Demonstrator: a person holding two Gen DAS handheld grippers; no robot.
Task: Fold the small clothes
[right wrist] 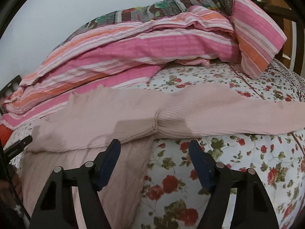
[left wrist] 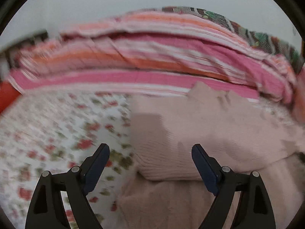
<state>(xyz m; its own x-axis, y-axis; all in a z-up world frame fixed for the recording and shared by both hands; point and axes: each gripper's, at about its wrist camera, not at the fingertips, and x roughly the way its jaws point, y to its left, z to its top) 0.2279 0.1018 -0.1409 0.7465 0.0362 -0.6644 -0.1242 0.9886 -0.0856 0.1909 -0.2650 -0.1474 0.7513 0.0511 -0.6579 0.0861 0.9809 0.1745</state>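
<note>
A pale pink ribbed knit garment (right wrist: 133, 114) lies on the floral bedsheet (right wrist: 247, 162), its upper part folded over the lower part, one sleeve (right wrist: 247, 112) stretched to the right. In the left wrist view the garment (left wrist: 200, 133) fills the right half, blurred. My left gripper (left wrist: 150, 150) is open and empty, just above the garment's left folded edge. My right gripper (right wrist: 154, 147) is open and empty, over the garment's lower right fold edge. The left gripper's finger (right wrist: 18, 145) shows at the left edge of the right wrist view.
A pink, orange and white striped blanket (right wrist: 133, 47) is heaped behind the garment, with a brown-green patterned quilt (right wrist: 171, 3) behind it against a pale wall. A wooden bed frame (right wrist: 276, 9) stands at the far right. Something red (left wrist: 7, 95) lies at the left.
</note>
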